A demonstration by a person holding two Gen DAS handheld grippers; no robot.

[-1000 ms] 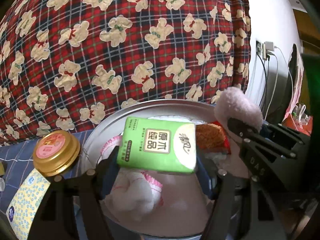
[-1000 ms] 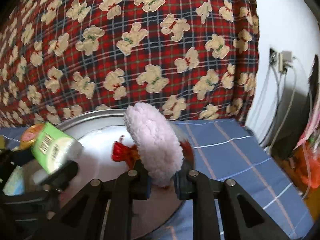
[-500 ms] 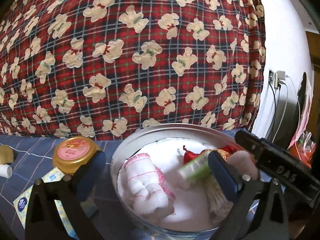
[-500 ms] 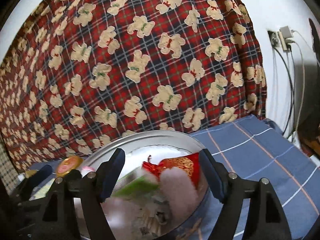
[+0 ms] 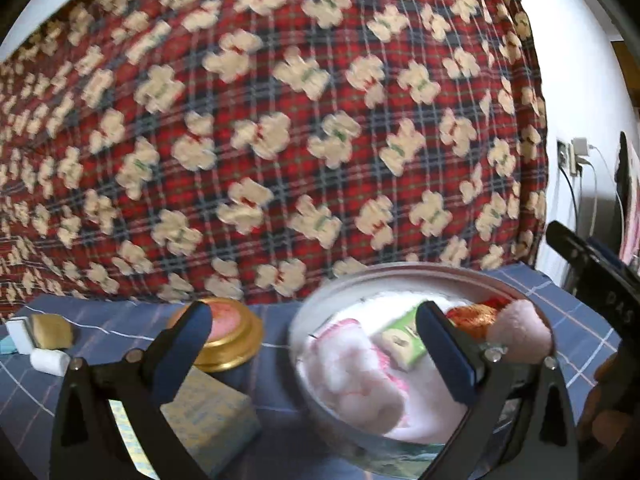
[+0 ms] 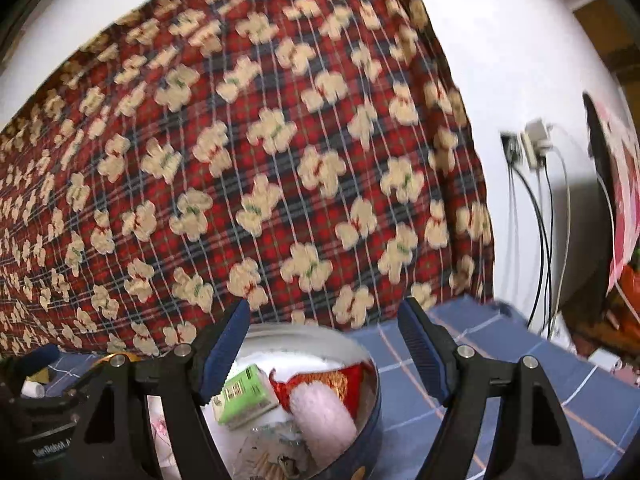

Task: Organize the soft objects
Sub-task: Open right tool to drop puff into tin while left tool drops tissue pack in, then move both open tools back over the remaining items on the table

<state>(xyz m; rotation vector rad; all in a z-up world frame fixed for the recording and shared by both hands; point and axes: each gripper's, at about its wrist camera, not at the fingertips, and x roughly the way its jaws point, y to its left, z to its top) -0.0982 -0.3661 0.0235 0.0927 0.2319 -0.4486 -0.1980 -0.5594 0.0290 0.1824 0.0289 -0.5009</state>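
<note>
A round metal tin [image 5: 400,270] stands on a blue checked cloth. In it lie a green tissue pack [image 5: 404,340], a pink fluffy puff [image 5: 520,332], a white-and-pink plush [image 5: 352,376] and a red-and-gold pouch [image 5: 476,316]. My left gripper [image 5: 312,320] stands wide open just short of the tin, holding nothing. My right gripper [image 6: 324,312] is open too, above the tin's near side [image 6: 308,330]. The green pack [image 6: 244,396] and the puff [image 6: 324,420] lie below it, untouched.
A gold-lidded jar [image 5: 228,332] and a yellowish tissue pack [image 5: 208,416] sit left of the tin, with small white and gold items [image 5: 44,340] further left. A red plaid bear-print quilt [image 5: 280,120] rises behind. Wall socket and cables [image 6: 536,152] hang on the right.
Both grippers have opened and let go: the green pack and the pink puff now lie in the tin. Both grippers have drawn back and risen a little.
</note>
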